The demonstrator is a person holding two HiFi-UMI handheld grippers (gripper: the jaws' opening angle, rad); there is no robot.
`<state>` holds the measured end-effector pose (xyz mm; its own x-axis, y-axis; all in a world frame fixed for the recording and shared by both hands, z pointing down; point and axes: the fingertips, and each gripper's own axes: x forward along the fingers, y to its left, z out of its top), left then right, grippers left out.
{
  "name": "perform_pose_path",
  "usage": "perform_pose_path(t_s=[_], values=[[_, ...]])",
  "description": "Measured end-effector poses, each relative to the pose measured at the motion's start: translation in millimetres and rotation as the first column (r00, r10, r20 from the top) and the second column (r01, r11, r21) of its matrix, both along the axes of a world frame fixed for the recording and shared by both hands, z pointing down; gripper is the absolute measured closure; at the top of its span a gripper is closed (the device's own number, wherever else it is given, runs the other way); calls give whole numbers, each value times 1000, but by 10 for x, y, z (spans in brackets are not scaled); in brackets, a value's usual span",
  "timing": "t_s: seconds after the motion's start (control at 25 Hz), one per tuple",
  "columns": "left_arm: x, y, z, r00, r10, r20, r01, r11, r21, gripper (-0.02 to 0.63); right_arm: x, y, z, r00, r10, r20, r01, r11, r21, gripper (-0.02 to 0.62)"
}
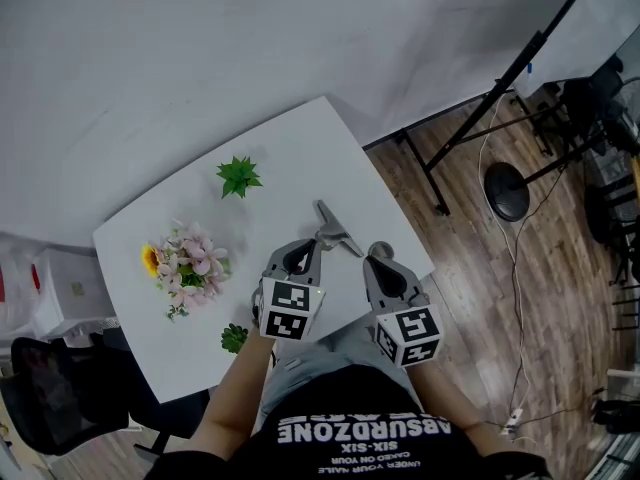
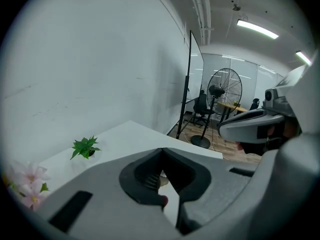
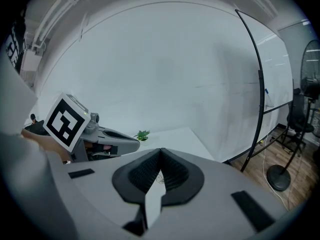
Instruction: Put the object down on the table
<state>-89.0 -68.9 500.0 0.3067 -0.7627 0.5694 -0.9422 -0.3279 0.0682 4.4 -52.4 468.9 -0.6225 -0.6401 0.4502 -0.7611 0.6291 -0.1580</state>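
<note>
The left hand-held gripper (image 1: 316,245) hangs over the near part of the white desk (image 1: 300,153), its jaws closed tip to tip with nothing clamped between them. The right hand-held gripper (image 1: 379,259) sits just beside it, jaws likewise pressed together and empty.

The grey metal object (image 1: 336,230) lies flat on the desk just beyond the left gripper's tips, slanting away toward the desk's right edge. From above, its near end is so close to those tips that I cannot tell whether they touch.

The object is too small to name more exactly. In the left gripper view only a pale sliver (image 2: 161,176) shows through the hollow behind the jaws; the gripper's own grey body covers the rest. A small green plant (image 1: 238,176) and pink flowers (image 1: 190,261) stand well apart from it.
</note>
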Motion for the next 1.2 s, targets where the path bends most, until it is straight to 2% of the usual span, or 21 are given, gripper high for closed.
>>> perform_pose_path(t_s=[0.48, 1.2], values=[[4, 23, -54, 999, -23, -44, 23, 1000, -4, 600, -93, -30, 33, 999, -47, -11, 46, 999, -12, 597], [-46, 10, -81, 996, -56, -63, 56, 998, -14, 600, -152, -59, 36, 996, -89, -19, 89, 996, -24, 597]])
